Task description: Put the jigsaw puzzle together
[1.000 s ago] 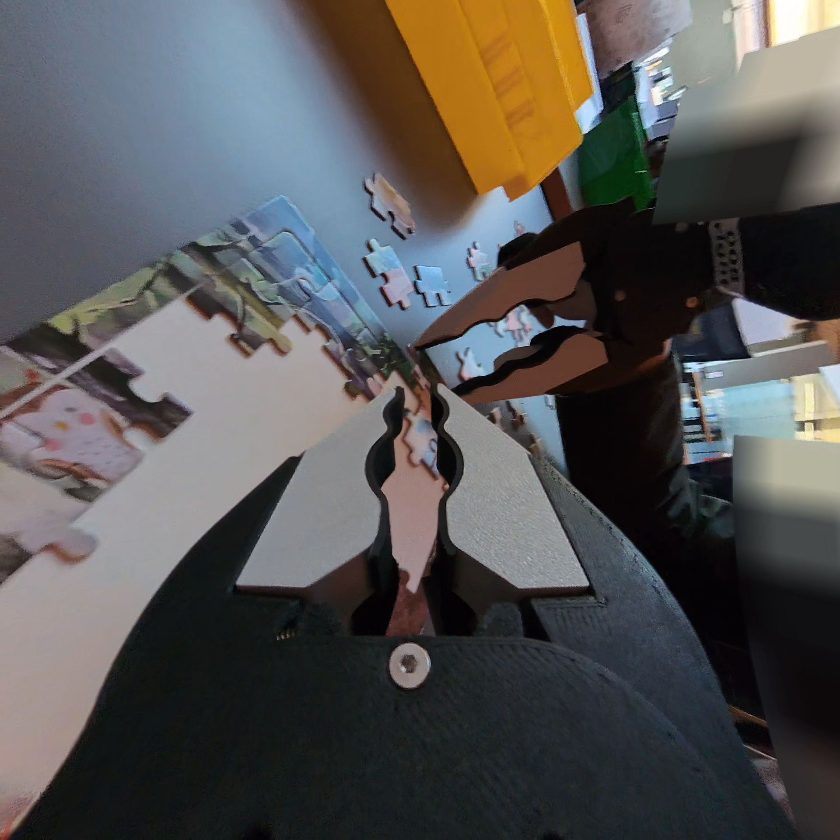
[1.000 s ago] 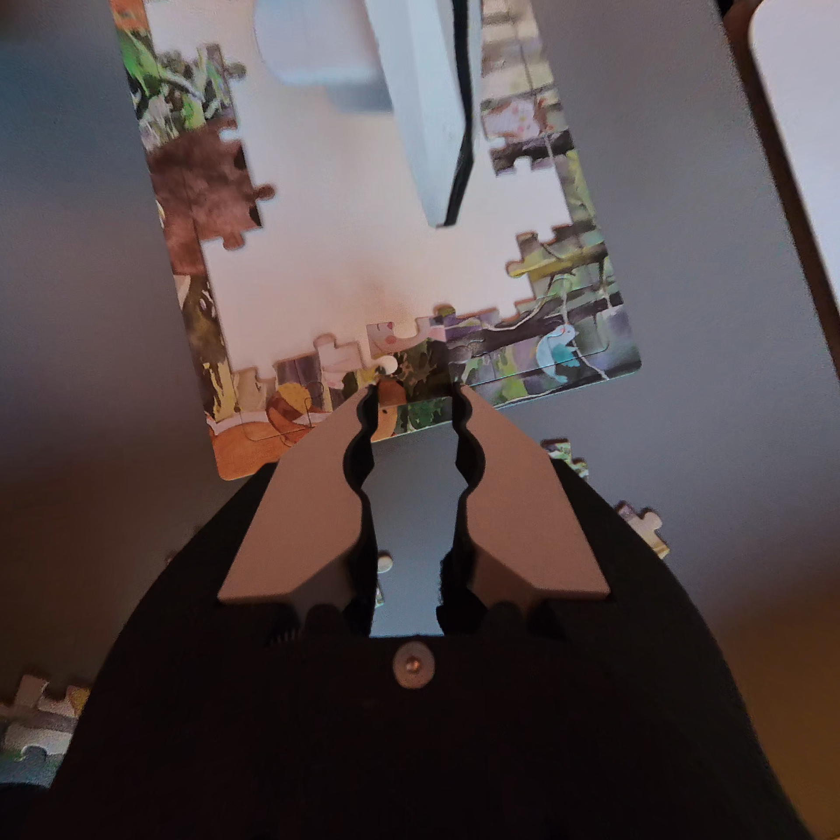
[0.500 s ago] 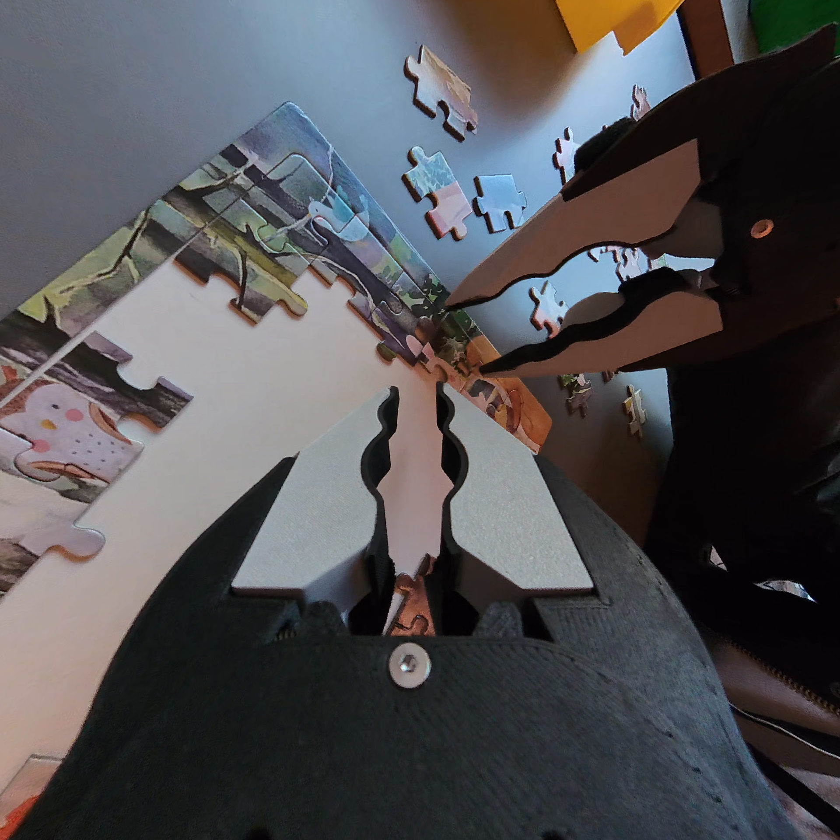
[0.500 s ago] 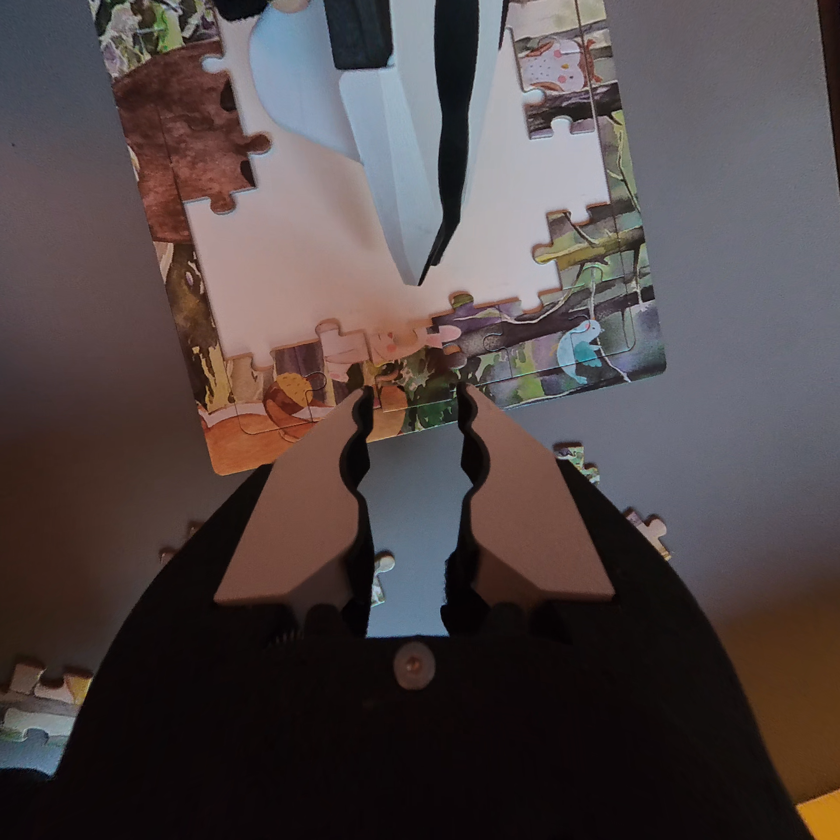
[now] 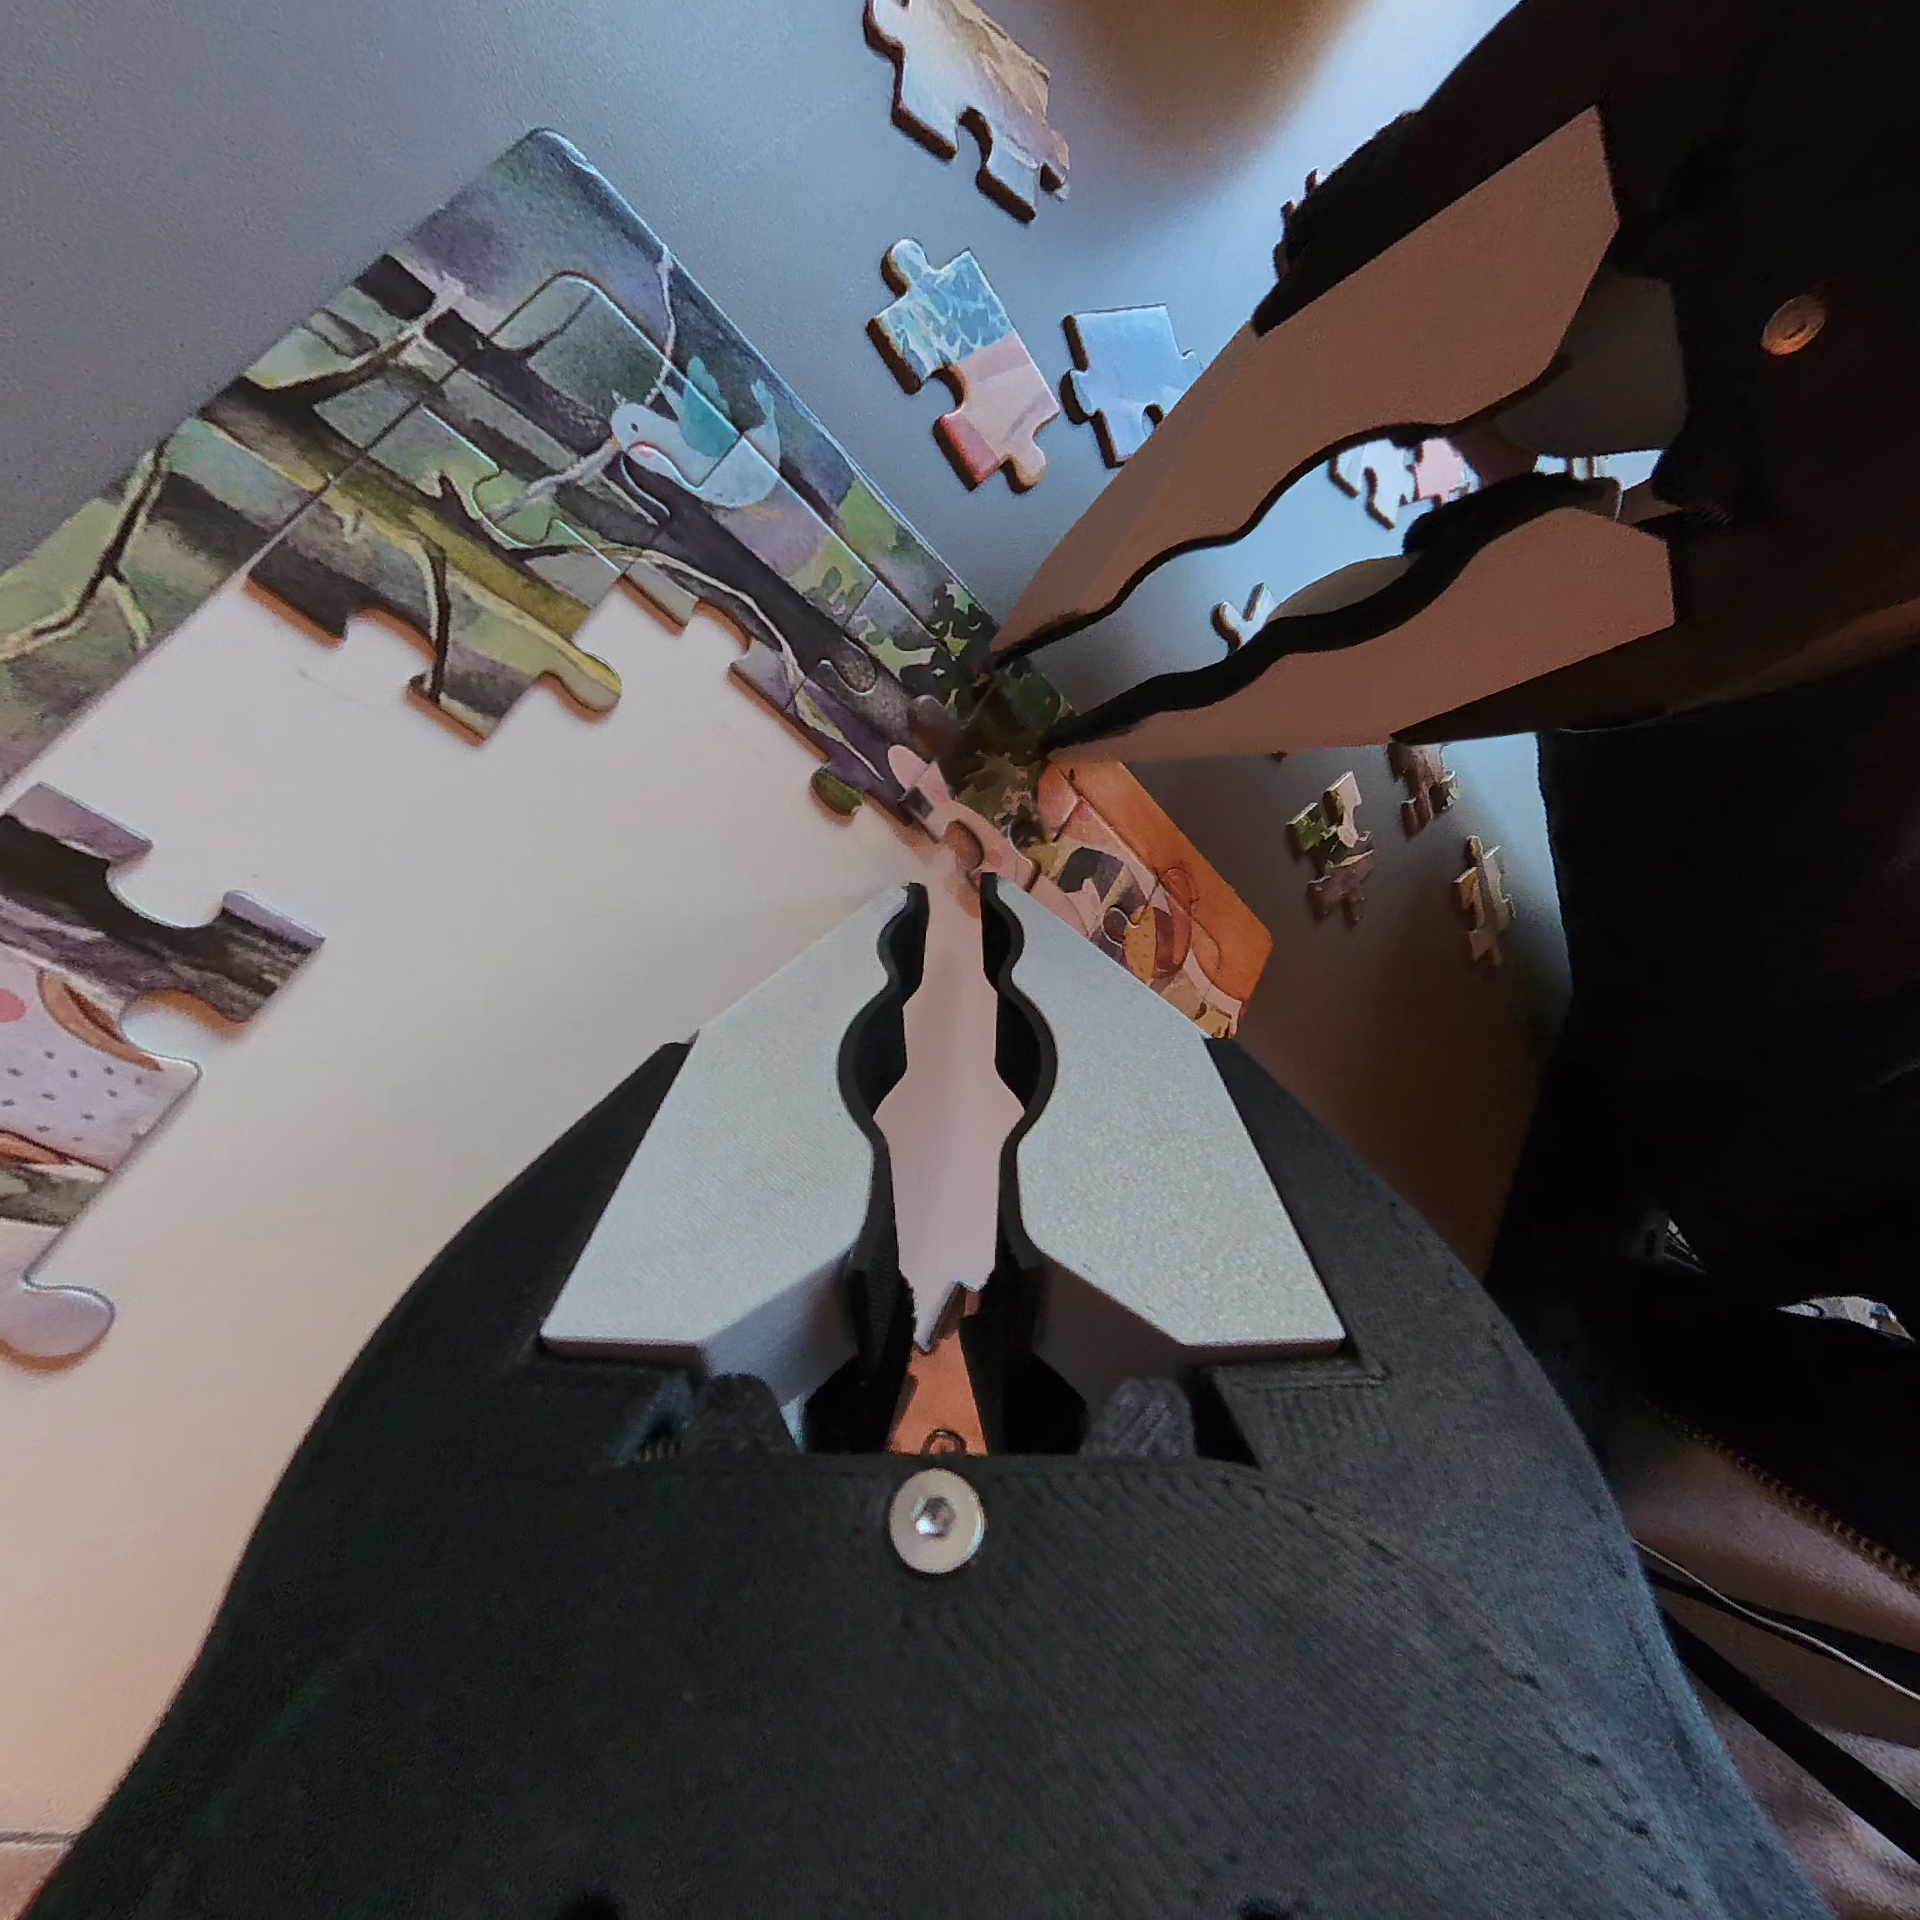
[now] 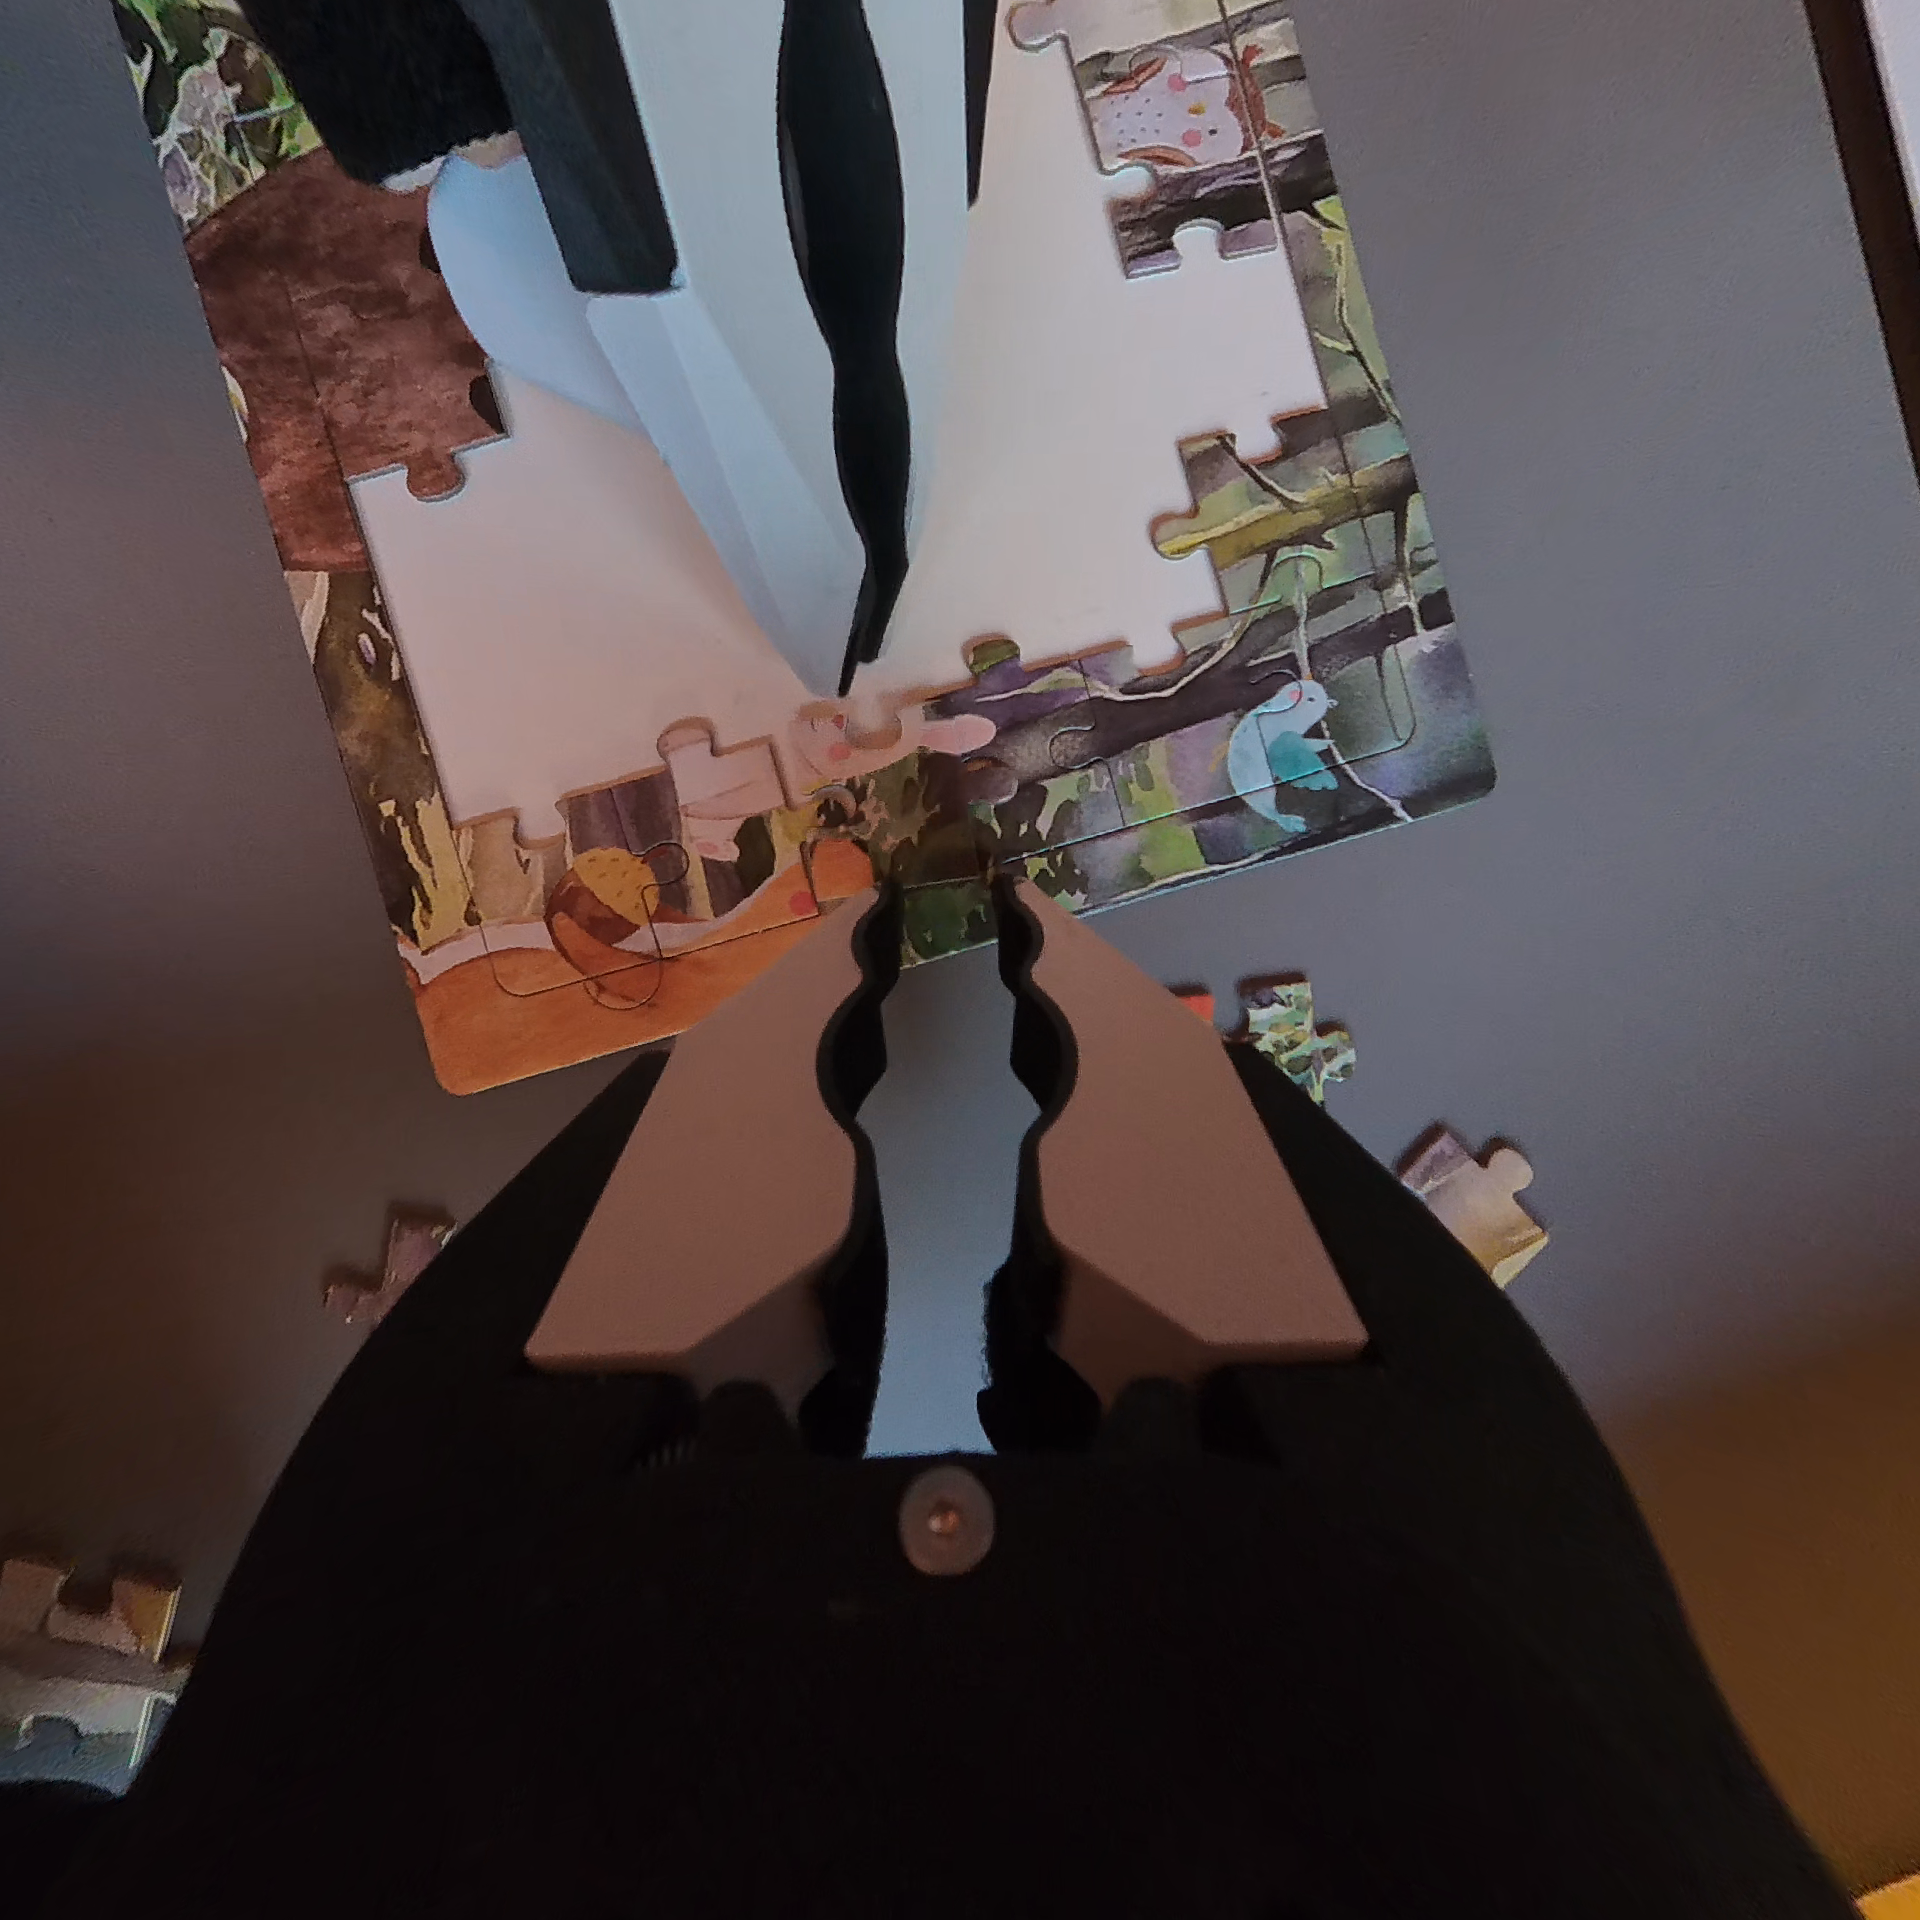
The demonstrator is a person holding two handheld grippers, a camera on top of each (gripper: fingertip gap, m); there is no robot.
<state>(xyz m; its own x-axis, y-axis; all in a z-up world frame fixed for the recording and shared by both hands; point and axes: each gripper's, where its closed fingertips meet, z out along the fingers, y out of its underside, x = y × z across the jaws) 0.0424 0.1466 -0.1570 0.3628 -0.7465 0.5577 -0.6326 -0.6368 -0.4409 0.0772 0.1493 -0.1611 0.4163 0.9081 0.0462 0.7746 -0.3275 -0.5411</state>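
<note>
The jigsaw puzzle board (image 5: 520, 935) lies on a grey table, with its picture border filled and its white middle bare; it also shows in the right wrist view (image 6: 1039, 520). My right gripper (image 6: 940, 883) is at the board's near edge, jaws a narrow gap apart, tips straddling a dark green leafy piece (image 6: 925, 821). In the left wrist view the right gripper (image 5: 1023, 696) touches that piece (image 5: 982, 717). My left gripper (image 5: 948, 885) is narrowly open and empty over the white middle, tips at a pink piece (image 5: 961, 831). It also shows in the right wrist view (image 6: 847, 681).
Loose pieces lie on the grey table (image 5: 312, 156) beyond the board's corner (image 5: 961, 358) (image 5: 1127, 374) (image 5: 966, 104) (image 5: 1330, 842). More lie beside my right gripper (image 6: 1294, 1029) (image 6: 1470, 1205) (image 6: 83, 1631). A person's dark clothing (image 5: 1714, 1039) fills the right. The grippers' ends are close to 4 centimeters from one another.
Both grippers have come in toward the same spot on the puzzle's near border. My right gripper's jaws have narrowed and its tips now touch the green piece. The yellow bin has left the left view.
</note>
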